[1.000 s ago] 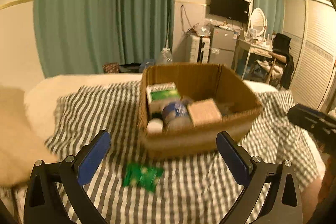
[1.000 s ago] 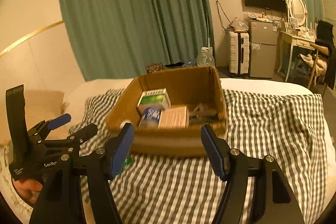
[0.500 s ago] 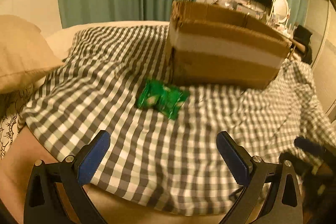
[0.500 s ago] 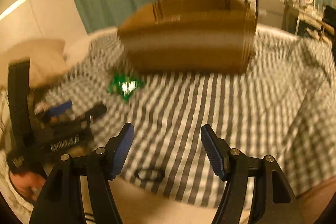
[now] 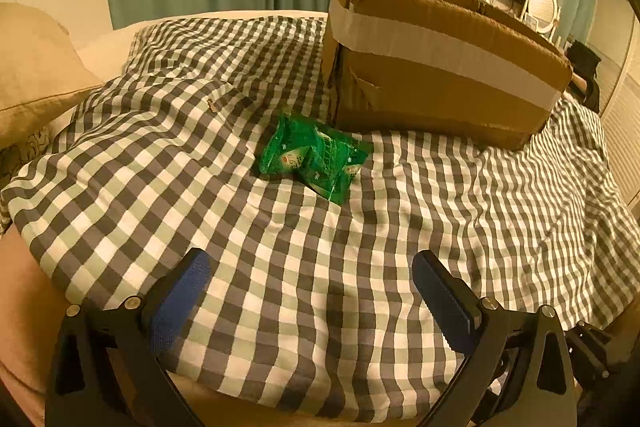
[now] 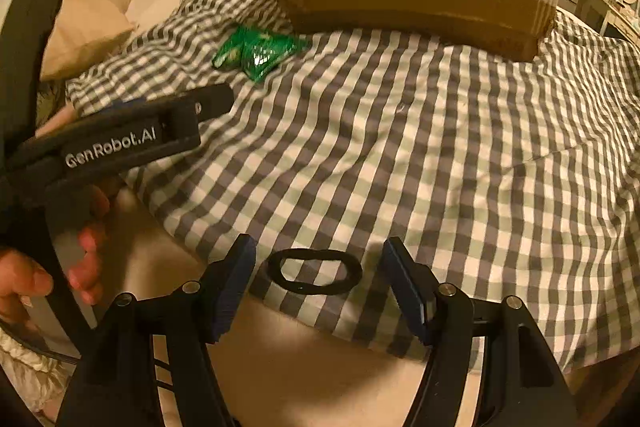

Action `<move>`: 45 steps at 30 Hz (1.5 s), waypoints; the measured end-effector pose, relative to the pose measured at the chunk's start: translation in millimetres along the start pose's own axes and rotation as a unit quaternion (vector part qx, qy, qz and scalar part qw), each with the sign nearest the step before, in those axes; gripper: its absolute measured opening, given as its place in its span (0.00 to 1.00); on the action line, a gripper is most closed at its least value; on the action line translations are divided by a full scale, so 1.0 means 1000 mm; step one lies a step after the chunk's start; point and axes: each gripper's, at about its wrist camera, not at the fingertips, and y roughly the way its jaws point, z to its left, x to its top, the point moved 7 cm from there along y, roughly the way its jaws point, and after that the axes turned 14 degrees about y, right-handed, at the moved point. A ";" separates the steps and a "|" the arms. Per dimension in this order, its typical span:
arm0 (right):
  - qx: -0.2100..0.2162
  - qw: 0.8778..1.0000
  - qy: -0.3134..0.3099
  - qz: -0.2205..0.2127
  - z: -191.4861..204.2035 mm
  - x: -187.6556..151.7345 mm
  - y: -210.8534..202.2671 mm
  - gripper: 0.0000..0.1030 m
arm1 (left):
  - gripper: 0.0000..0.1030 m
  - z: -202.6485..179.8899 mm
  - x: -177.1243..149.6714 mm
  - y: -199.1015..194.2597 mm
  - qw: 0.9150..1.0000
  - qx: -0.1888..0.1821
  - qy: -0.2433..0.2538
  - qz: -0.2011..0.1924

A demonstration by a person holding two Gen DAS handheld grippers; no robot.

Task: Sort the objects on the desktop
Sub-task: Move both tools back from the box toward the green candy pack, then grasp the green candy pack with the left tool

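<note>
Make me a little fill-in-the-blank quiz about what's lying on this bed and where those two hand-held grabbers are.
1. The green packet lies on the checked cloth just in front of the cardboard ____.
2. The black loop on the cloth sits between the jaws of the ____ gripper.
3. The jaws of the left gripper stand apart and hold ____.
4. The cloth's pattern is grey and white ____.

Missing words: box; right; nothing; checks

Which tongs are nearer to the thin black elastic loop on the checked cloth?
Right. The right tongs are open with the thin black elastic loop lying between their tips. The left tongs are further up the cloth, nearer the green packet.
</note>
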 end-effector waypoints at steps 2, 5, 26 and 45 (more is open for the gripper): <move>-0.010 1.000 -0.008 0.002 0.000 -0.002 0.005 0.61 | 1.00 -0.001 0.000 0.000 1.000 -0.001 0.003 0.001; -0.030 0.999 -0.022 0.001 0.000 -0.004 0.006 0.44 | 1.00 -0.002 0.000 0.002 1.000 -0.002 0.003 0.006; -0.018 0.999 -0.009 -0.032 -0.011 0.018 -0.023 0.08 | 1.00 0.009 0.000 -0.012 0.999 -0.009 -0.036 -0.017; 0.004 0.996 0.022 -0.087 -0.042 0.108 -0.036 0.08 | 1.00 0.018 0.056 0.070 0.999 0.019 -0.027 0.006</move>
